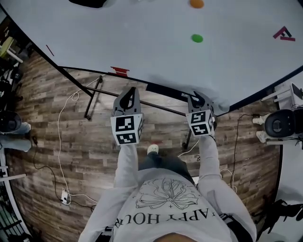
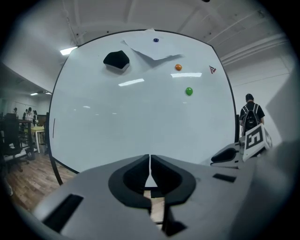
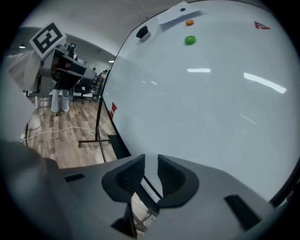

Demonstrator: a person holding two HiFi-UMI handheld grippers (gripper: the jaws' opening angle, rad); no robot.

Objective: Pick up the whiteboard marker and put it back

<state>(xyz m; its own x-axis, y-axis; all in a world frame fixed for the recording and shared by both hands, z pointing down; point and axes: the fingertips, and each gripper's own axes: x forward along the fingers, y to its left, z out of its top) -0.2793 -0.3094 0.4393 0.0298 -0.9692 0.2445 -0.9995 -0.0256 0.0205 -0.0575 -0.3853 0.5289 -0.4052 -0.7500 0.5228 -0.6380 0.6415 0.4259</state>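
So, the left gripper [image 2: 149,161] is pinched fully closed with nothing in it. The right gripper [image 3: 151,164] has its jaws a little apart and is empty too; only the board's bottom edge shows through the gap. Both point at the whiteboard [image 1: 142,42] near the middle of its lower edge, the right one close to the dark tray [image 1: 165,90] there. Honestly I can't spot the whiteboard marker in any view; my guess is it sits on that tray, hidden by the grippers. Higher up are a green magnet [image 1: 197,38], an orange magnet [image 1: 196,3] and a black eraser [image 2: 116,59]. Looks like the reach-in step, with pickup not started. The next move calls for finding the marker, lining the right jaws across its barrel, then closing.
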